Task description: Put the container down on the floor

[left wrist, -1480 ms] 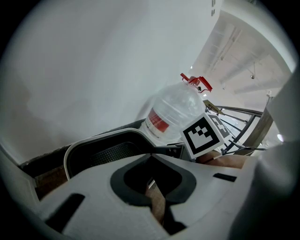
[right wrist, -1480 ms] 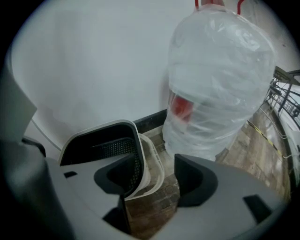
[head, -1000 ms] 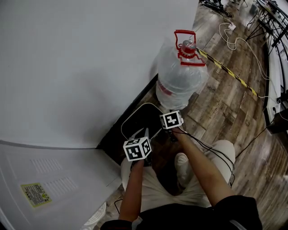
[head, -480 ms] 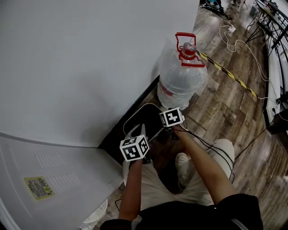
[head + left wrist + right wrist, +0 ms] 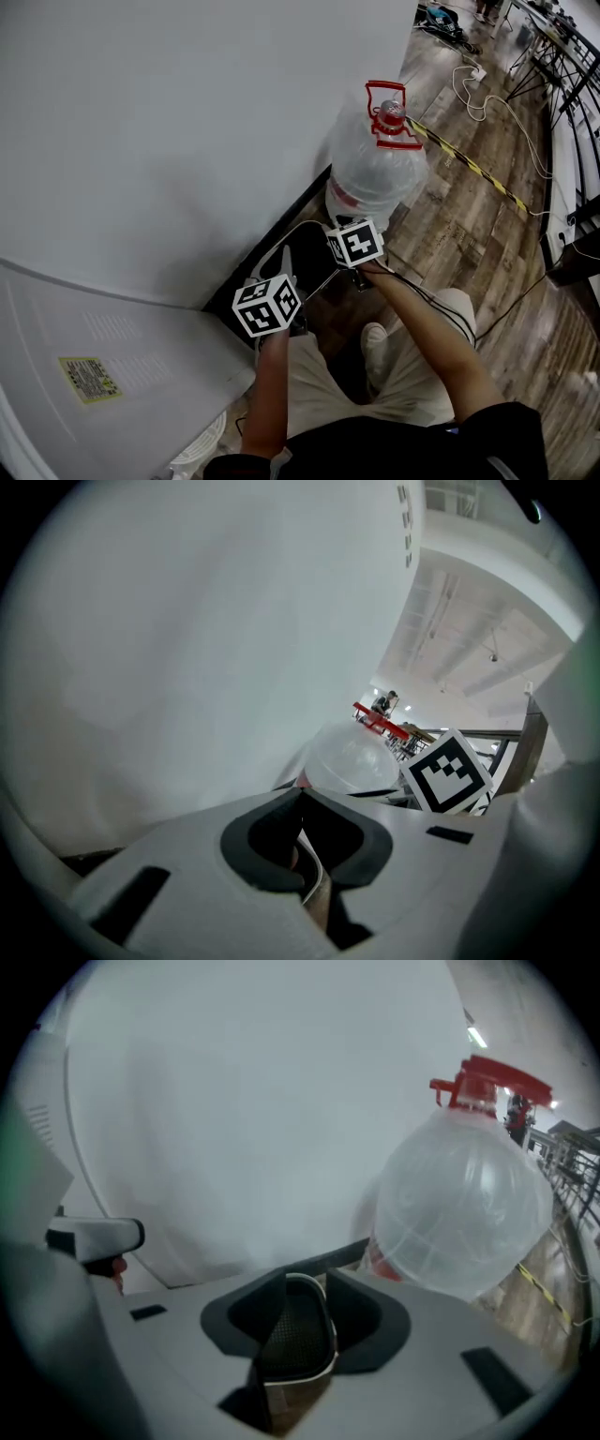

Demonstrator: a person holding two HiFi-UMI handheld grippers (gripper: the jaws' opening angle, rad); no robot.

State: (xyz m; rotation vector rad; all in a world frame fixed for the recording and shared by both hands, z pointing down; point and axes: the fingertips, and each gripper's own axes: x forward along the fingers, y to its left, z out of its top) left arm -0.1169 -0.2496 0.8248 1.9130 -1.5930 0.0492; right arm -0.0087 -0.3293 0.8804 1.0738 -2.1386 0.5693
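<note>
Nearest are the person's legs (image 5: 319,384), with the two grippers just past them. The left gripper (image 5: 300,797) has its jaws squeezed together with nothing in them. The right gripper (image 5: 307,1283) is closing its jaws, and nothing is between them either. Only a dark mat (image 5: 309,248) on the floor shows through the gap. So neither one holds the jug.

A little farther, the big clear jug (image 5: 375,169) stands upright on the wood floor (image 5: 469,225). It is at the floor's edge, right by the white wall (image 5: 187,122). Its red handle (image 5: 386,94) sticks up on top. I think the job of putting it down is done.

Farther off, white cords (image 5: 483,89) and a yellow and black stripe (image 5: 473,169) lie across the floor.

What could go wrong? The jug is tall and the grippers are close to it. A bump from the right gripper could tip it over. A foot could also knock it, because the legs are near too.
</note>
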